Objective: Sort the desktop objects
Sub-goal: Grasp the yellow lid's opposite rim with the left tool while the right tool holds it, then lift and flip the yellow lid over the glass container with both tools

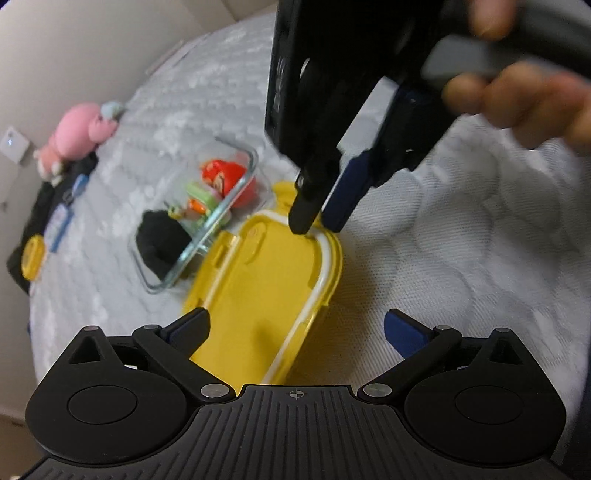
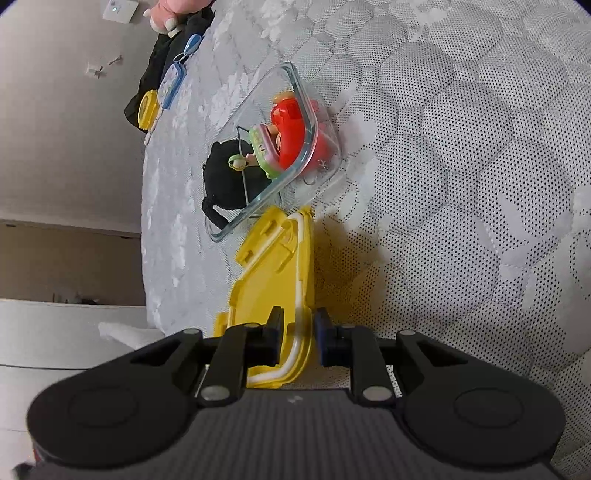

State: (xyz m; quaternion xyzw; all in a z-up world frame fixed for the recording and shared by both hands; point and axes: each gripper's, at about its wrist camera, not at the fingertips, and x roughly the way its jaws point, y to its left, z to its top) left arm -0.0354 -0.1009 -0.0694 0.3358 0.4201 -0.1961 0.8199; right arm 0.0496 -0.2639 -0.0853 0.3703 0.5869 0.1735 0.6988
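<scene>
A yellow lid point(image 1: 266, 295) with a white seal is held tilted above the quilted grey surface. My right gripper point(image 2: 297, 339) is shut on the lid's rim point(image 2: 291, 295); in the left wrist view it point(image 1: 317, 218) grips the lid's far edge from above. My left gripper point(image 1: 295, 328) is open, its fingers on either side of the lid's near end without touching. Beyond the lid stands a clear glass container point(image 1: 195, 221) holding a red toy point(image 2: 291, 129), a green-pink toy and a black item point(image 2: 232, 181).
A pink plush point(image 1: 81, 136) lies at the far edge beside black cloth, a blue-framed item point(image 2: 171, 83) and a small yellow lid point(image 2: 147, 107). The surface edge and a wall with a socket point(image 2: 120, 9) lie to the left.
</scene>
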